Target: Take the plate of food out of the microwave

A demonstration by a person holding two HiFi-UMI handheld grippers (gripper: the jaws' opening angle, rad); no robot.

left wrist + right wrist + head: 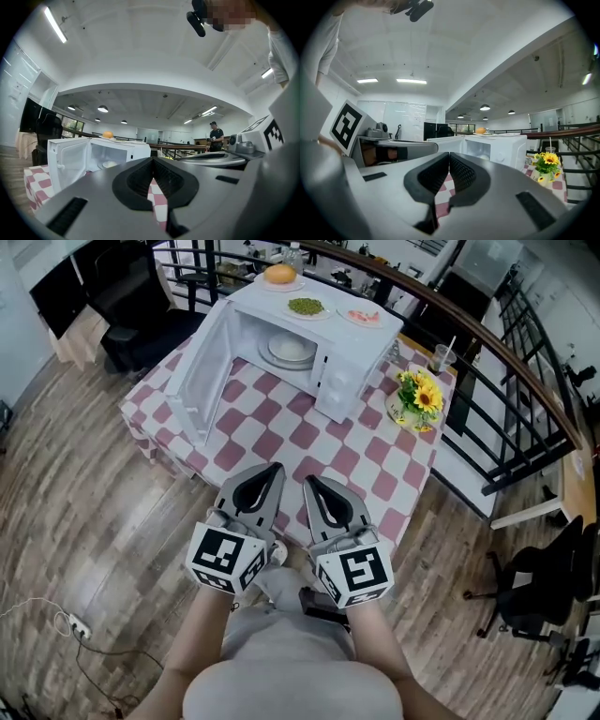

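Left hand-held gripper (pixel 276 468), right hand-held gripper (pixel 310 480) closed, empty — flowers (pixel 547 161) visible in right gripper view, not left.

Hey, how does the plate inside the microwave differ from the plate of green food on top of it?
The plate inside sits within the open microwave; the green-food plate rests on its roof. The plate inside carries something pale, hard to identify; the green-food plate carries a small green heap. Both are round and white.

You get bright, even light from ceiling strip lights (pixel 411 81), soft shadows, heavy fisheye curving, dark vignetted corners.
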